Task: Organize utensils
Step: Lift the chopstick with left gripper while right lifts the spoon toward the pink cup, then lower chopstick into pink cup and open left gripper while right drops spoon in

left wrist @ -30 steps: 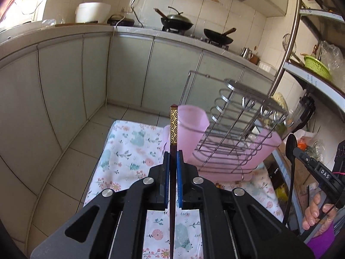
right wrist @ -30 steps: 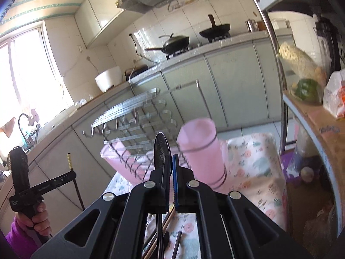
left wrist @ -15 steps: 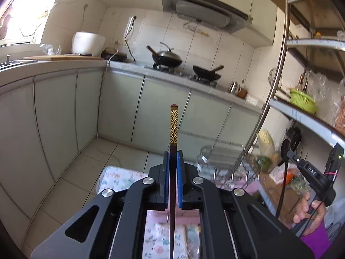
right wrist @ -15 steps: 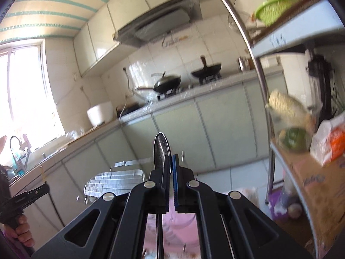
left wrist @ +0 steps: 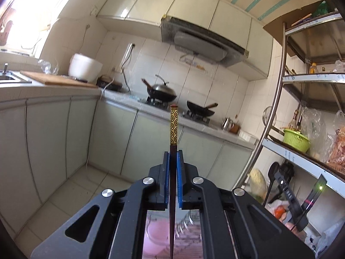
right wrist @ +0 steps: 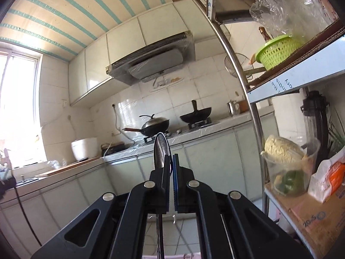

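Left wrist view: the left gripper [left wrist: 172, 157] pinched a dark chopstick with a gold-patterned end [left wrist: 173, 127], pointing to 12 o'clock. The right gripper [right wrist: 170, 161] clamped a shiny metal spoon [right wrist: 161, 151], bowl at 12 o'clock.

Two grippers are showing: the left gripper [left wrist: 172, 164] is pinching one chopstick [left wrist: 173, 125], and the right gripper [right wrist: 170, 168] is pinching one spoon [right wrist: 161, 153]. That is one utensil each. Two woks are sitting on the stove: one lidded wok [left wrist: 160, 91] and one open wok [left wrist: 200, 110]. One white rice cooker [left wrist: 85, 67] is standing at the counter's left end, beside one wooden board [left wrist: 58, 79]. One range hood [left wrist: 202, 43] is hanging above. One metal kettle [right wrist: 233, 107] is sitting near the counter's right end. One green basket [right wrist: 278, 51] is resting at the shelf edge. One pink cup [left wrist: 156, 237] is peeking out below.
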